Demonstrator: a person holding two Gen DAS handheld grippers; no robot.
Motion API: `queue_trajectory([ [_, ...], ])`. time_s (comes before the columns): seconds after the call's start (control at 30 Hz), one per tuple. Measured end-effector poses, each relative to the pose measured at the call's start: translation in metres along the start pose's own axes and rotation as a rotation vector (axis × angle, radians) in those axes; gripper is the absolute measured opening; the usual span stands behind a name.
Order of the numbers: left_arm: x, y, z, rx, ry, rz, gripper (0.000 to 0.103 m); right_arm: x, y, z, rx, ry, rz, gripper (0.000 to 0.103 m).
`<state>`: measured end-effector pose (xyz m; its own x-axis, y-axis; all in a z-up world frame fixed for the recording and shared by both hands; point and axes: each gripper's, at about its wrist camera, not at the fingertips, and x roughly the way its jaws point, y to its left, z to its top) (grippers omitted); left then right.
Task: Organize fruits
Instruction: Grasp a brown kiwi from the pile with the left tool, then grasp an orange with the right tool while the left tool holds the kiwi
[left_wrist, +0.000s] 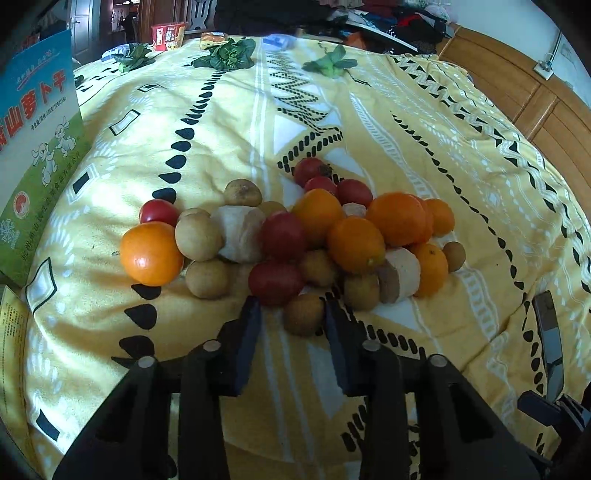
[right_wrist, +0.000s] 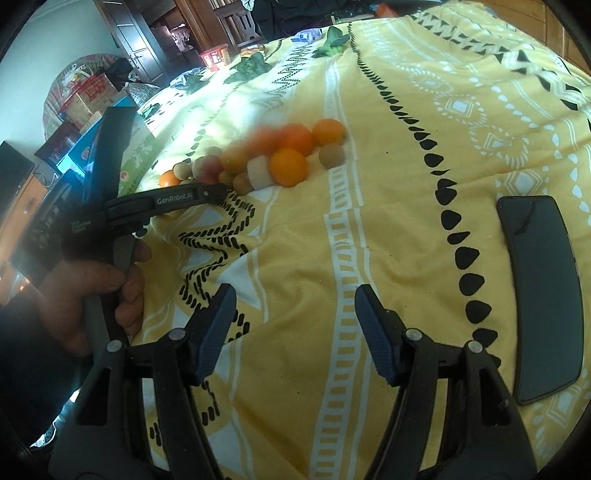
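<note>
Your left gripper (left_wrist: 293, 314) jaws are nearly clenched around a small round brown fruit (left_wrist: 303, 314) on the yellow patterned bedspread (left_wrist: 424, 155); your right gripper (right_wrist: 295, 321) jaws hang released over bare cloth

I count six oranges (left_wrist: 151, 253) in the pile, six red tomatoes (left_wrist: 282, 236) – one apart at the left – and about nine small brown round fruits (left_wrist: 198, 237), some half hidden. Three pale cut chunks (left_wrist: 240, 232) lie among them – plus three leafy greens (left_wrist: 227, 53) farther back and one phone (right_wrist: 537, 291)
</note>
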<state>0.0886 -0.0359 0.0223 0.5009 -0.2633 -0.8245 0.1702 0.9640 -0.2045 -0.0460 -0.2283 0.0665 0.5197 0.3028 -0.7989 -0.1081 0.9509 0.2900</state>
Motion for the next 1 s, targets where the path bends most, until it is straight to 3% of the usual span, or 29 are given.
queue_trajectory([
  [0.03,-0.001,0.001,-0.001,-0.004,-0.001,-0.013,0.022,0.001,0.0,0.001,-0.002,0.0,-0.002,0.062],
  [0.07,-0.003,0.001,-0.001,-0.005,-0.004,-0.023,0.021,0.002,0.0,0.002,-0.004,0.001,-0.004,0.06],
  [0.43,-0.038,0.018,-0.023,-0.032,-0.03,-0.054,0.021,0.018,0.001,0.03,-0.018,-0.024,0.026,0.049],
  [0.67,-0.043,0.025,-0.029,-0.055,-0.027,-0.073,0.021,0.042,-0.026,0.077,0.073,-0.064,-0.001,0.039],
  [0.8,-0.042,0.025,-0.029,-0.058,-0.026,-0.085,0.021,0.051,-0.029,0.107,0.07,-0.095,-0.014,0.041],
  [1.0,-0.041,0.021,-0.028,-0.056,-0.027,-0.103,0.021,0.091,-0.034,0.132,0.029,-0.032,-0.047,0.041],
])
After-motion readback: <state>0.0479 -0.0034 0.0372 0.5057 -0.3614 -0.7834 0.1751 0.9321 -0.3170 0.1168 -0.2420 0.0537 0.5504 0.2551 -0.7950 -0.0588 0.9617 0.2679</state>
